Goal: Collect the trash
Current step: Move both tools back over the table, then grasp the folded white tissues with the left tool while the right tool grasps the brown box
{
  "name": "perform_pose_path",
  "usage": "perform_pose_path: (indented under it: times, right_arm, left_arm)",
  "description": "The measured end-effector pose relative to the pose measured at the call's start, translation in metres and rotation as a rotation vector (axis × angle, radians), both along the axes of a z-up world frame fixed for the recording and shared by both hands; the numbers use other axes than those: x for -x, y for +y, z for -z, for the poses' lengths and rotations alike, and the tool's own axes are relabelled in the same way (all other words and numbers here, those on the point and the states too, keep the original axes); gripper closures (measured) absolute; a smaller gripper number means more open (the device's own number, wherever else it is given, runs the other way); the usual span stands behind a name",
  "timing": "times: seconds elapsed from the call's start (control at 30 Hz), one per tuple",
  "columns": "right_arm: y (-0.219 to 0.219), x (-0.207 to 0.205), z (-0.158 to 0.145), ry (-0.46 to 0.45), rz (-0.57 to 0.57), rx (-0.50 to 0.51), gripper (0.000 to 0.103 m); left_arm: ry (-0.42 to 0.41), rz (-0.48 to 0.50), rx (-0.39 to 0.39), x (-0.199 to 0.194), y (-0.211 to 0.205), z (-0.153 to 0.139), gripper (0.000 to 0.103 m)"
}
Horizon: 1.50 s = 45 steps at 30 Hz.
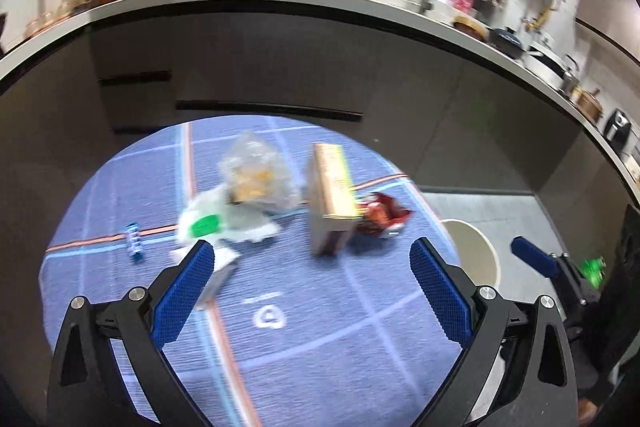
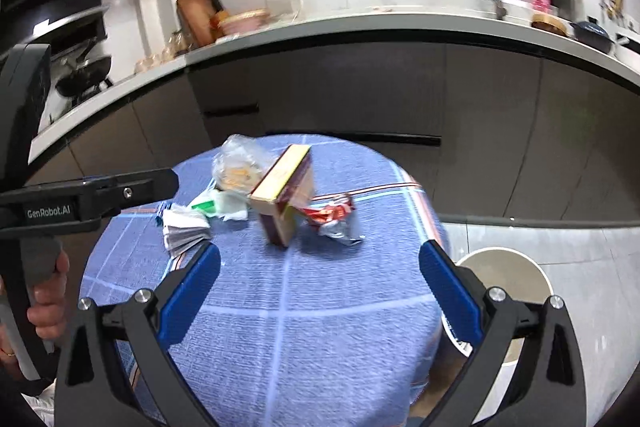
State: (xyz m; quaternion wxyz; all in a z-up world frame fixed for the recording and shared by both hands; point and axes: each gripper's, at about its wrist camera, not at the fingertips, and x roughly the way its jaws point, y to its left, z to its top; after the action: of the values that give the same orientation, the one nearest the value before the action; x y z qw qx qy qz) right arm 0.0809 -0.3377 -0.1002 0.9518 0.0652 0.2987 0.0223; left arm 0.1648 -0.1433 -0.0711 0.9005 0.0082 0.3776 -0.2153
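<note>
Trash lies on a round table under a blue checked cloth. A clear plastic bag holds something orange, with white and green wrapping beside it. A cardboard box stands upright mid-table. A red crumpled snack wrapper lies to its right. Folded white paper and a small blue-white item lie at the left. My left gripper and right gripper both hover open over the near cloth, holding nothing.
A round beige bin stands on the grey floor right of the table. Dark cabinets and a cluttered white countertop run behind. A hand holds the left gripper's handle at the left of the right wrist view.
</note>
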Motion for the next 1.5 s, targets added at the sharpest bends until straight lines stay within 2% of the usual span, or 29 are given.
perform_pose_path:
  times: [0.2, 0.43, 0.63, 0.77, 0.93, 1.0, 1.07, 1.13, 1.17, 1.37, 1.5]
  right_arm:
    - [0.026, -0.032, 0.006, 0.075, -0.007, 0.042, 0.003]
    - [0.049, -0.071, 0.008, 0.080, -0.017, 0.044, 0.004]
    - [0.070, -0.104, 0.018, 0.102, -0.022, 0.099, 0.016]
    - [0.081, -0.120, 0.027, 0.124, -0.024, 0.122, 0.027]
    - [0.088, -0.133, 0.033, 0.134, 0.001, 0.155, 0.031]
    - [0.089, -0.137, 0.035, 0.140, 0.008, 0.164, 0.037]
    - [0.090, -0.142, 0.039, 0.149, 0.020, 0.172, 0.043]
    - [0.089, -0.145, 0.043, 0.161, 0.035, 0.177, 0.059]
    - [0.088, -0.147, 0.044, 0.165, 0.037, 0.178, 0.067]
    - [0.092, -0.125, 0.031, 0.123, 0.014, 0.178, 0.069]
    - [0.093, -0.100, 0.023, 0.115, 0.000, 0.156, 0.070]
  left_arm:
    - [0.013, -0.094, 0.023, -0.014, 0.039, 0.008, 0.008]
    - [0.025, -0.144, 0.026, -0.026, 0.073, 0.018, 0.008]
    - [0.059, -0.156, 0.020, -0.034, 0.105, 0.036, 0.008]
    - [0.103, -0.194, 0.014, -0.047, 0.127, 0.049, 0.009]
    - [0.136, -0.198, 0.075, -0.052, 0.147, 0.055, 0.010]
    - [0.137, -0.158, 0.077, -0.050, 0.143, 0.056, 0.017]
    - [0.146, -0.105, 0.061, -0.050, 0.132, 0.058, 0.029]
    - [0.170, -0.042, 0.057, -0.053, 0.119, 0.064, 0.036]
    - [0.177, -0.031, 0.056, -0.055, 0.115, 0.066, 0.036]
    - [0.233, -0.006, 0.084, -0.074, 0.092, 0.079, 0.038]
    - [0.252, 0.020, 0.053, -0.084, 0.075, 0.087, 0.053]
